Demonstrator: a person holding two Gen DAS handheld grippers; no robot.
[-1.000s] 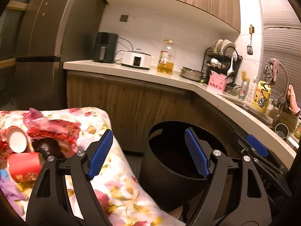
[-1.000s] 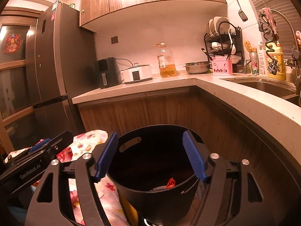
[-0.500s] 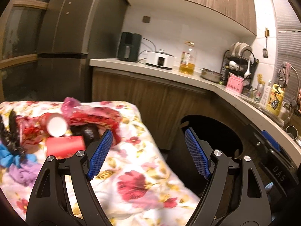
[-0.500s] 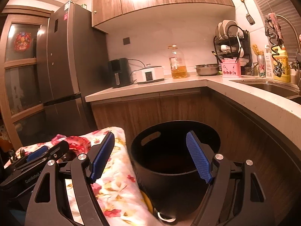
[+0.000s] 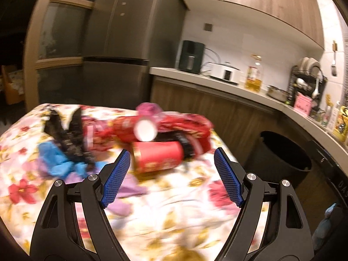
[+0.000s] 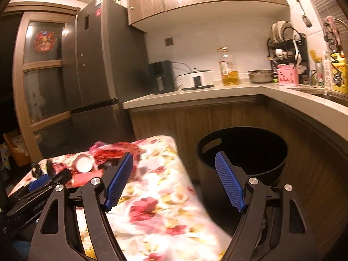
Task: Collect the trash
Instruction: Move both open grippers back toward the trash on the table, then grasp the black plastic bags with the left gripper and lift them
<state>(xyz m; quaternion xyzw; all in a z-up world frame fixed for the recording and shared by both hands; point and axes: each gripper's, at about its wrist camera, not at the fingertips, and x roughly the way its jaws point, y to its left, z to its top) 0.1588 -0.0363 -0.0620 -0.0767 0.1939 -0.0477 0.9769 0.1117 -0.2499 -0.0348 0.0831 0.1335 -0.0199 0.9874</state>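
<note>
1. Step in hand, as judged: the left gripper [image 5: 171,179] is heading for the trash pile on the floral cloth [image 5: 174,213]; its jaws are standing wide with nothing between them; the right gripper [image 6: 174,181] is likewise gaping wide and carrying nothing, hanging between the cloth and the black bin [image 6: 241,152].
2. Trash: a red cup [image 5: 157,156] is lying on its side just ahead of the left gripper; a second cup [image 5: 144,129] is showing its white inside behind it; red wrappers [image 5: 187,124], black scraps [image 5: 65,134] and blue and purple tissue [image 5: 56,158] are lying around them.
3. Next move, as judged: lining the jaws up on either side of the red cup, closing, then carrying it over to the bin.
4. Writing: "GenRobot" is showing on the left gripper's body [image 6: 39,202] in the right wrist view; labels on the bottles at the counter [image 6: 228,89] are reading too small to make out.
</note>
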